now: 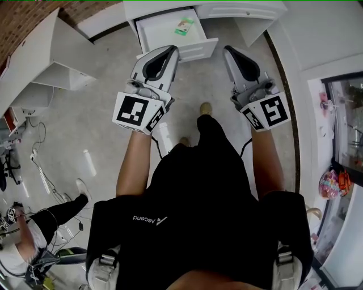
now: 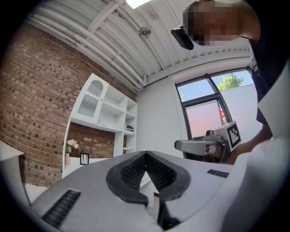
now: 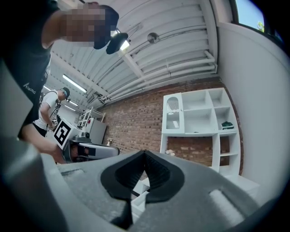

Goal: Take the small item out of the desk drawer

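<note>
Nearest the camera, the person's black shirt point(image 1: 198, 215) is filling the lower view, and both bare forearms are reaching forward from it, each carrying a grey two-jaw tool with a black-and-white marker cube. The left gripper point(image 1: 169, 51) is pointing at the near edge of the white desk drawer point(image 1: 195, 52), its tip hanging just before the drawer's front panel. In the left gripper view its dark ribbed pads point(image 2: 136, 170) are pressing together at the tip with nothing between them. The right gripper point(image 1: 230, 52) is hanging just right of the drawer front, and its pads point(image 3: 156, 174) are likewise meeting, gripping nothing.

The drawer is standing pulled out from the white desk point(image 1: 238, 10) at the far side of the scene, so its inside is lying open to reach from above. The small green-and-white flat packet point(image 1: 184, 25) is resting on the drawer floor towards the far right corner, apart from both tools. Both grippers are sitting roughly level, which suggests an approach pose. Whichever one is going for the packet will probably need to tip downward and part its jaws first.
</note>
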The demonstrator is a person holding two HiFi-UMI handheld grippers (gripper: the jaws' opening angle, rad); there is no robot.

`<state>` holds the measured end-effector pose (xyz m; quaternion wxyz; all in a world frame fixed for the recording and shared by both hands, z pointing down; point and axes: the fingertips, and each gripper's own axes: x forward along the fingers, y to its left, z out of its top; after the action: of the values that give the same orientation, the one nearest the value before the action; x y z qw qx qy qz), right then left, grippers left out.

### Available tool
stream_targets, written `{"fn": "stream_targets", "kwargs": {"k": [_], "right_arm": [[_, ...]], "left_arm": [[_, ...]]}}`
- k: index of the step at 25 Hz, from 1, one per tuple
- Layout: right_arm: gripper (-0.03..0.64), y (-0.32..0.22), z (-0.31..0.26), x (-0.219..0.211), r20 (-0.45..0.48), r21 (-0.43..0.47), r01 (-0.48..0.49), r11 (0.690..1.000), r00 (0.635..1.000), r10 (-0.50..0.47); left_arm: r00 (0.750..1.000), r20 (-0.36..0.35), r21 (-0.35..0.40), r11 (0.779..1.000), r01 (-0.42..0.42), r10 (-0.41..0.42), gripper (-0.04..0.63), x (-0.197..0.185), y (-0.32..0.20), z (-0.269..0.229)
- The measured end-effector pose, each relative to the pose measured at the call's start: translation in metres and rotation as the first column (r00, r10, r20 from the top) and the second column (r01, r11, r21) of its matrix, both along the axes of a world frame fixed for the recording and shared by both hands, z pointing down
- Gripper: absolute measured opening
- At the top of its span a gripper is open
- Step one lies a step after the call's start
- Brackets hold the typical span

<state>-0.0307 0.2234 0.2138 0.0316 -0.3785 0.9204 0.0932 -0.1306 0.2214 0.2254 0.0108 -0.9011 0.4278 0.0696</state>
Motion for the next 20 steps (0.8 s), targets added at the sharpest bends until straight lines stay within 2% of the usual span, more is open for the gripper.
{"fn": "stream_targets", "kwargs": {"k": [10, 20], "right_arm": [[0.002, -0.108, 0.012, 0.002, -0.005, 0.018, 0.026, 0.999, 1.0, -0.026], [0.003, -0.249, 0.031, 0.033, -0.027, -0.002, 0.083, 0.997, 0.996, -0.083]], "left_arm": [[0.998, 0.058, -0.03, 0.999, 0.026, -0.024, -0.001, 0.0, -0.104, 0.03], [0.986, 0.154, -0.151, 0.985, 0.085, -0.062, 0.0, 0.029, -0.242, 0.079]]}}
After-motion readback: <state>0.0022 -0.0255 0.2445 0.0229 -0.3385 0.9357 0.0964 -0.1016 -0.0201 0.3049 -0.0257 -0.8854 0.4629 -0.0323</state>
